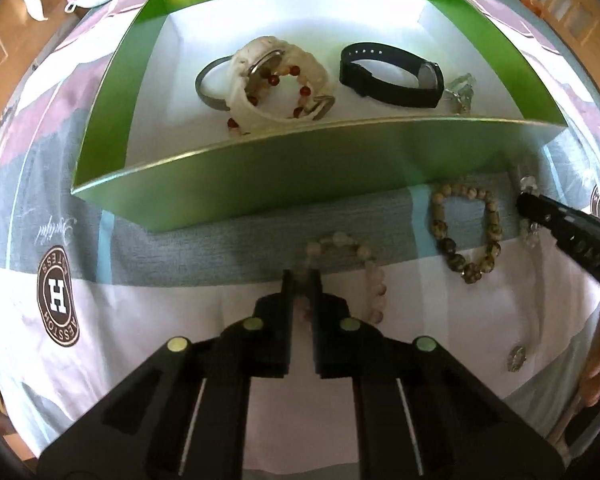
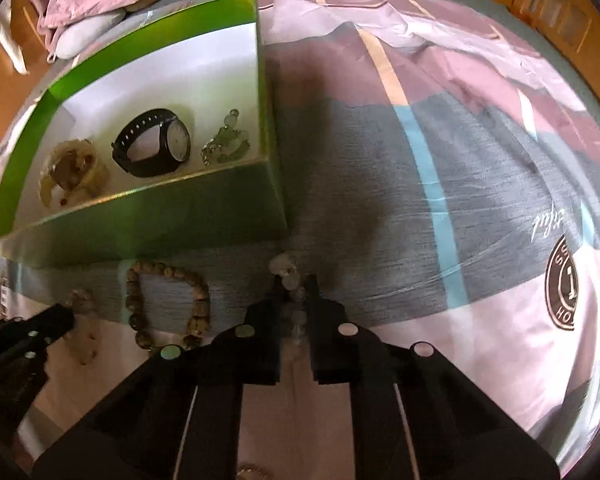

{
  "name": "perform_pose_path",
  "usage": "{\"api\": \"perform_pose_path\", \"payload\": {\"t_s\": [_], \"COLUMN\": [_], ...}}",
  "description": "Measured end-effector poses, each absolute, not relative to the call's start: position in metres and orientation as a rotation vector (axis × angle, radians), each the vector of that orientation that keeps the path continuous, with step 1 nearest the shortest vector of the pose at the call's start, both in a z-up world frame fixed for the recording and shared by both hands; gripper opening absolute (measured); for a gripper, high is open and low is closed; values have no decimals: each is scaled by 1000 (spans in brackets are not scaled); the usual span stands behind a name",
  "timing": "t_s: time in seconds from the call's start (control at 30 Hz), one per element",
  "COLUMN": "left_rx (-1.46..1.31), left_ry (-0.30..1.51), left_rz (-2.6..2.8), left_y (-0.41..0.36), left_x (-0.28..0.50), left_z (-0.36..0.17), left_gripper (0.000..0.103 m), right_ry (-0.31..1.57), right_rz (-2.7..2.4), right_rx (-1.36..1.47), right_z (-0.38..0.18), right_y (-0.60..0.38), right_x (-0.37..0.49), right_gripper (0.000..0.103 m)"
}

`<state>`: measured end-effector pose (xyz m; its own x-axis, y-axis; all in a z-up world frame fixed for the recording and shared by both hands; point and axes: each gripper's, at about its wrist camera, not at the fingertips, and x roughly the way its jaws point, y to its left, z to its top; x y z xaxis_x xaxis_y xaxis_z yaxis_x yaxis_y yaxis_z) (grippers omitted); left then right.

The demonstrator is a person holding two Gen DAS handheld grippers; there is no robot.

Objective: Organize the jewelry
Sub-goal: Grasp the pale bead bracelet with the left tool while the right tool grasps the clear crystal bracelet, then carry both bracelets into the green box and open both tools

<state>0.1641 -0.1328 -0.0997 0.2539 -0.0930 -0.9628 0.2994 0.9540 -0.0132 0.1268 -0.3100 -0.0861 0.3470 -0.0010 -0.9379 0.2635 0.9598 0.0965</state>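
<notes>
Left gripper (image 1: 302, 280) clamped on pale bead bracelet (image 1: 364, 256); right gripper (image 2: 294, 286) clamped on clear bead bracelet (image 2: 286, 266). Both beside green box (image 1: 260, 176) on the bedspread (image 1: 160, 320).

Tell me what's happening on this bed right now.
A person is sorting jewelry into a green box on the bedspread. The left tool is shut on a pale pink bead bracelet, the right tool on a clear crystal bracelet. A brown bead bracelet lies between them; watches already sit in the box.
</notes>
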Motion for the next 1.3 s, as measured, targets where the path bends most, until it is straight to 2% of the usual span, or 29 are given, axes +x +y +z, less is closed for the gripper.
{"api": "perform_pose_path", "payload": {"t_s": [0.13, 0.57, 1.3], "left_rx": [198, 209, 183], "left_ry": [1278, 1200, 1036], "left_rz": [-248, -313, -385], "left_y": [-129, -106, -112], "left_x": [161, 142, 114], "left_z": [-95, -54, 25], "left_gripper": [7, 7, 7], "right_ry": [1192, 1161, 1057], "right_rz": [-140, -127, -22], "right_rx": [372, 318, 422], "right_z": [-73, -55, -3], "right_y": [-327, -324, -323], "right_x": [121, 100, 69], "right_gripper": [10, 7, 8]}}
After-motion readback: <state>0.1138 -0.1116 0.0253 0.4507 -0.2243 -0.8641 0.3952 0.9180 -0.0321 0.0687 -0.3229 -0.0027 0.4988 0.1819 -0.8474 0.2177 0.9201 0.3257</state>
